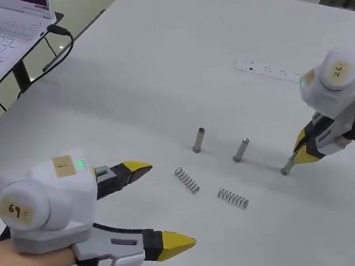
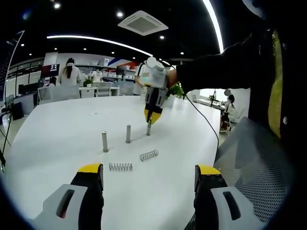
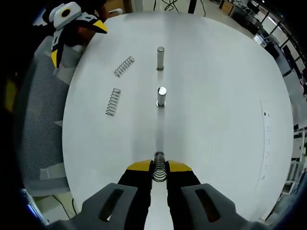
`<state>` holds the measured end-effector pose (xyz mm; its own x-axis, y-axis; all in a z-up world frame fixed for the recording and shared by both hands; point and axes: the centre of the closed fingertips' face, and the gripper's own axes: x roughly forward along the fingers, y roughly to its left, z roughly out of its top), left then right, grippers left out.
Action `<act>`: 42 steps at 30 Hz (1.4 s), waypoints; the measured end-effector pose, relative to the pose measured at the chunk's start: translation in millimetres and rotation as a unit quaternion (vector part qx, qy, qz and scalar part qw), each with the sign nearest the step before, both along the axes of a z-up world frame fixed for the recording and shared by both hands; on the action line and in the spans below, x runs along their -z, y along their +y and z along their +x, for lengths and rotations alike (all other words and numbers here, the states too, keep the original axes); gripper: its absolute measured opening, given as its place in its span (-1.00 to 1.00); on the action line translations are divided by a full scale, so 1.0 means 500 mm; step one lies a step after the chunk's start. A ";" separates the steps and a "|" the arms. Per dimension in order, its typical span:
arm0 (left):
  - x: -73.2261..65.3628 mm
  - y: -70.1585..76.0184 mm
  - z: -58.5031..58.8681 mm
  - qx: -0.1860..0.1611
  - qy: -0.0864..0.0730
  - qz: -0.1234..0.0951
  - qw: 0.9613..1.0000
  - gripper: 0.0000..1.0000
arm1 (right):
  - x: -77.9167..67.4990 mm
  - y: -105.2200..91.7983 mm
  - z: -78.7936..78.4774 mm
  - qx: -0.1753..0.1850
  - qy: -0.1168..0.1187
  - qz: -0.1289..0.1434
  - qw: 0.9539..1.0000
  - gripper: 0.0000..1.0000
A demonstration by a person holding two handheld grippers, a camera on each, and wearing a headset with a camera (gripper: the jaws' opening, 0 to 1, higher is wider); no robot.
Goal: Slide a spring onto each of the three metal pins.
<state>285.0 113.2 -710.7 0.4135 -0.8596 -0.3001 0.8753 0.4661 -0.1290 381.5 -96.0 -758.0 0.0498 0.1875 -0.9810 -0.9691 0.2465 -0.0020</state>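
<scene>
Two loose springs [image 1: 186, 179] [image 1: 233, 198] on the table [image 1: 158, 77], between pins [image 1: 198, 139] and near edge.

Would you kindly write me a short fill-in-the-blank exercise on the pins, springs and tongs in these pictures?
1. The right tongs are shut on a ___ at one pin.
2. The left tongs are ___ and hold nothing.
3. The springs lying loose on the table number ___.
4. The pins standing bare number ___.

Missing words: spring; open; two; two.
</scene>
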 end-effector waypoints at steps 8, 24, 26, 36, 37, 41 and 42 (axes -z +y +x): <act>0.000 -0.001 0.001 0.000 0.000 0.001 1.000 0.48 | 0.023 0.006 -0.009 0.002 0.000 -0.001 1.000 -0.83; 0.000 0.001 0.002 -0.001 0.001 0.001 1.000 0.46 | 0.042 0.002 -0.009 0.011 -0.007 -0.006 1.000 -0.83; -0.001 0.001 0.002 -0.002 0.000 0.001 1.000 0.46 | 0.042 0.003 -0.009 0.007 -0.009 -0.005 1.000 -0.83; 0.003 0.003 0.001 -0.002 0.002 0.001 1.000 0.46 | 0.042 -0.003 -0.003 0.022 -0.011 0.005 1.000 -0.63; 0.003 0.003 0.000 -0.001 0.003 0.001 1.000 0.46 | 0.041 -0.003 -0.003 0.023 -0.011 0.006 1.000 -0.62; 0.002 0.001 0.001 0.000 0.002 0.001 1.000 0.45 | 0.035 -0.007 0.003 0.028 -0.019 0.015 0.999 -0.54; 0.001 0.001 0.001 0.001 0.002 0.001 1.000 0.45 | 0.033 -0.007 0.004 0.030 -0.021 0.016 0.999 -0.53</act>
<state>285.3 113.5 -711.4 0.4111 -0.8596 -0.3035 0.8755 0.4650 -0.1312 383.7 -99.7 -774.7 0.1028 0.2140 -0.9714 -0.9518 0.3049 -0.0336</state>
